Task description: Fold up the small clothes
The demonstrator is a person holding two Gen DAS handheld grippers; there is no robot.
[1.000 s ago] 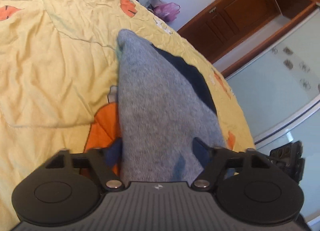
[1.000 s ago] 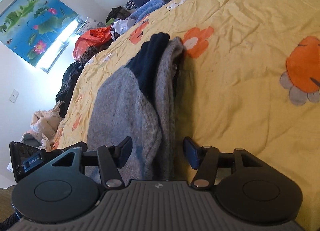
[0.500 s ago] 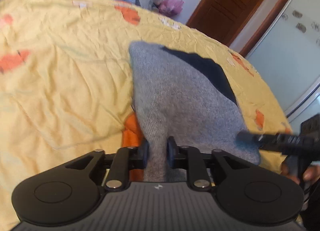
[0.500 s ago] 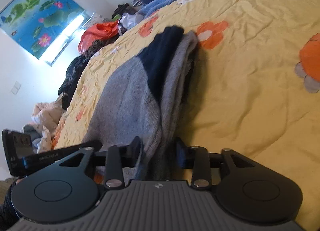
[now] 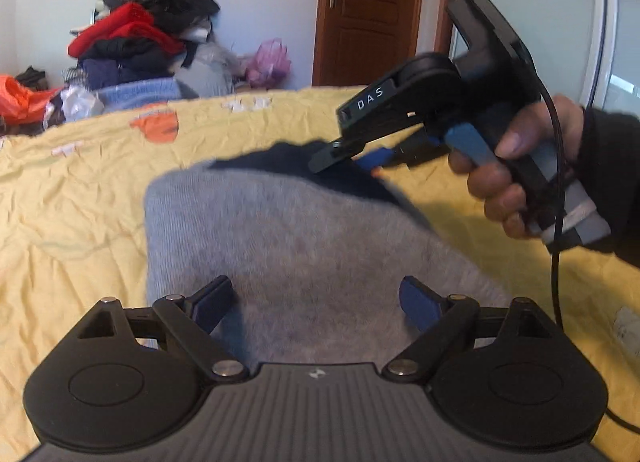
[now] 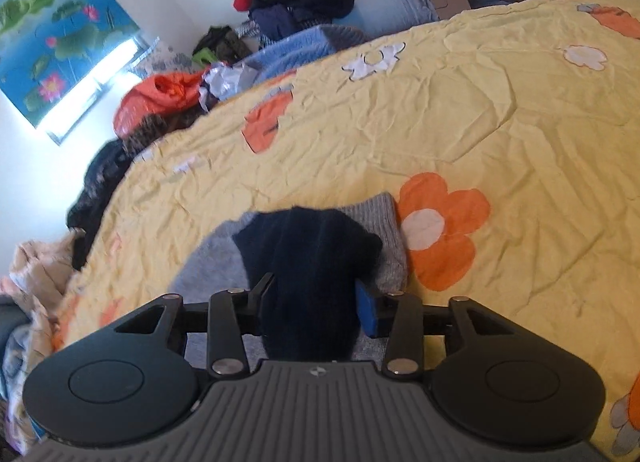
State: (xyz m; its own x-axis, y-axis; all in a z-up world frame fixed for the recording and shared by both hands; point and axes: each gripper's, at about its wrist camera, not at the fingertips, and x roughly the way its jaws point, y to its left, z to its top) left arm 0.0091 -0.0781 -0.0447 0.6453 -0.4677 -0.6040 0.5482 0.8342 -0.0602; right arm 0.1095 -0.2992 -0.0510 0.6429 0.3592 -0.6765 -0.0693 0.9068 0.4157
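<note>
A small grey knitted garment (image 5: 288, 238) with a navy part (image 5: 304, 166) lies folded on the yellow bedspread (image 5: 80, 190). My left gripper (image 5: 316, 302) is open, its fingers spread over the near grey edge. My right gripper (image 6: 314, 300) is open, its fingers either side of the navy part (image 6: 312, 262), with grey cloth (image 6: 384, 230) beside it. In the left wrist view the right gripper (image 5: 352, 150), held by a hand, hangs over the garment's far navy edge.
The bedspread (image 6: 480, 134) has orange and white flower prints. A heap of red, black and blue clothes (image 5: 140, 42) lies beyond the bed's far edge. A brown door (image 5: 368, 10) and a glass panel stand at the right. A lotus picture (image 6: 60, 50) hangs on the wall.
Both grippers were shut on the garment's near end half a second ago. They have carried it over into a fold and let go, and both now stand open.
</note>
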